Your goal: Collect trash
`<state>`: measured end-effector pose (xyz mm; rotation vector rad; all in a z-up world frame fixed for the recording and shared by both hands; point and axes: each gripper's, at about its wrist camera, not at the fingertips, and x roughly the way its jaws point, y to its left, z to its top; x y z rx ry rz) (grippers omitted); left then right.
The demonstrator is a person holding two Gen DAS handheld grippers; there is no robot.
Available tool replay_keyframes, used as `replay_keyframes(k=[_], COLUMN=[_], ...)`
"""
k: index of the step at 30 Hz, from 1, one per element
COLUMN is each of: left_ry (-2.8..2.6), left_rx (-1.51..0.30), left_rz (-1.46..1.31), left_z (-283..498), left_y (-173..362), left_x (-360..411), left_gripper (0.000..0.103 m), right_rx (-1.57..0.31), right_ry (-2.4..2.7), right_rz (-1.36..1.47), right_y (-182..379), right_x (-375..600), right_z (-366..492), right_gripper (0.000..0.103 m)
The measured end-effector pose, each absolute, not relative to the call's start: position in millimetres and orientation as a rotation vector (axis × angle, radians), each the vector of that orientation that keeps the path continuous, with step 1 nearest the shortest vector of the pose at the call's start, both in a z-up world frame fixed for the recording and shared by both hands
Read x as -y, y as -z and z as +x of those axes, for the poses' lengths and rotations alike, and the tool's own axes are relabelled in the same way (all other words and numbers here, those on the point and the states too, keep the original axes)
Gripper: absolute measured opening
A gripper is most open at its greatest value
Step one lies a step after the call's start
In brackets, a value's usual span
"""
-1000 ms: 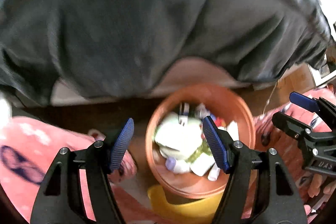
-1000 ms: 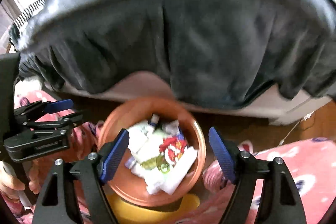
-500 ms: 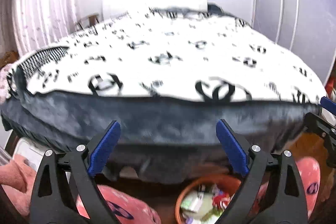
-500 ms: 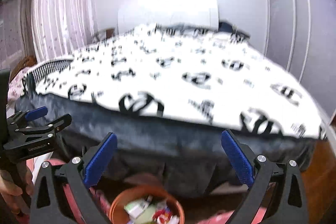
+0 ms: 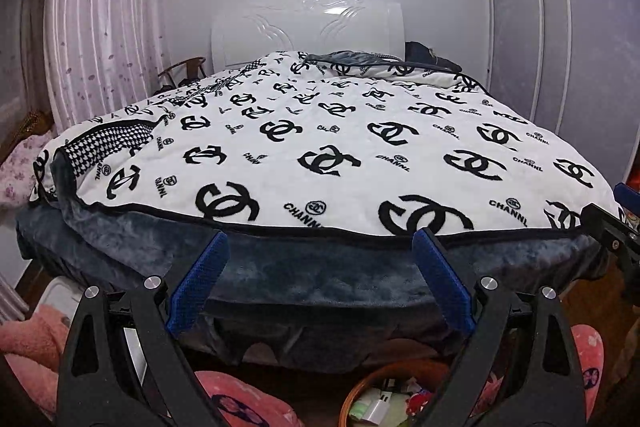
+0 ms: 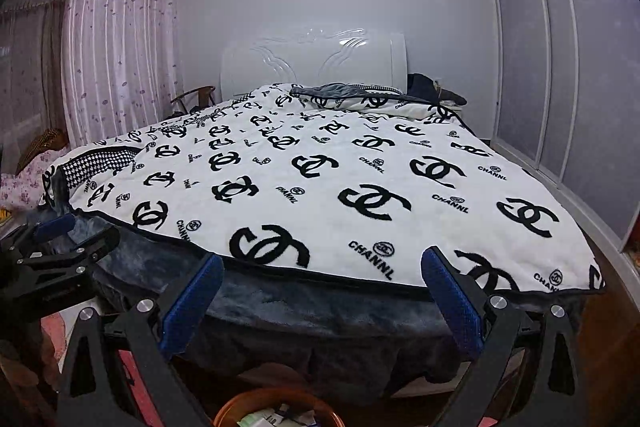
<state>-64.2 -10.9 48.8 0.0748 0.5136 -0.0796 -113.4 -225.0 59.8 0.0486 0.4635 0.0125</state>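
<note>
An orange trash bin [image 5: 362, 393] holding wrappers and small bottles stands on the floor at the foot of the bed; its rim [image 6: 256, 401] also peeks in at the bottom of the right wrist view. My left gripper [image 5: 320, 259] is held up above the bin, open, with nothing between its blue pads. My right gripper [image 6: 322, 285] is open and empty too, raised beside the left one. Both point over the bed's edge. The other gripper shows at each view's side: the right gripper's fingers [image 5: 612, 227] and the left gripper's fingers [image 6: 60, 251].
A wide bed [image 5: 320, 155] with a white logo-print blanket over a dark grey cover fills the view. White headboard [image 5: 308, 35], pink curtains [image 5: 104, 27] left, wardrobe doors [image 6: 560, 47] right. Pink slippers [image 5: 240, 403] and pink pyjama legs [image 5: 28, 343] flank the bin.
Both grippers rose from just above the bin and tilted up, so the bed top came into view and the bin slid to the bottom edge. Both sets of jaws opened wider.
</note>
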Motion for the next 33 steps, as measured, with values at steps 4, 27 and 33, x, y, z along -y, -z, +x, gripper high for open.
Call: replay_keyframes(k=[4, 27, 33], left_ry=[0.081, 0.076, 0.073], left_rx=[-0.514, -0.513, -0.514], left_rz=[0.073, 0.059, 0.055], left_z=[-65.9, -71.1, -71.8], left_y=[-48.6, -49.3, -50.0], left_x=[12.2, 11.7, 10.7], left_gripper=[0.091, 0.091, 0.091], right_rx=[-0.463, -0.470, -0.471], right_ry=[-0.012, -0.014, -0.015], right_rz=[0.051, 0.046, 0.047], right_y=[-58.2, -50.8, -50.9], right_x=[225.5, 223.7, 223.9], right_z=[-114.7, -118.9, -119.2], right_gripper=[0.098, 0.098, 0.097])
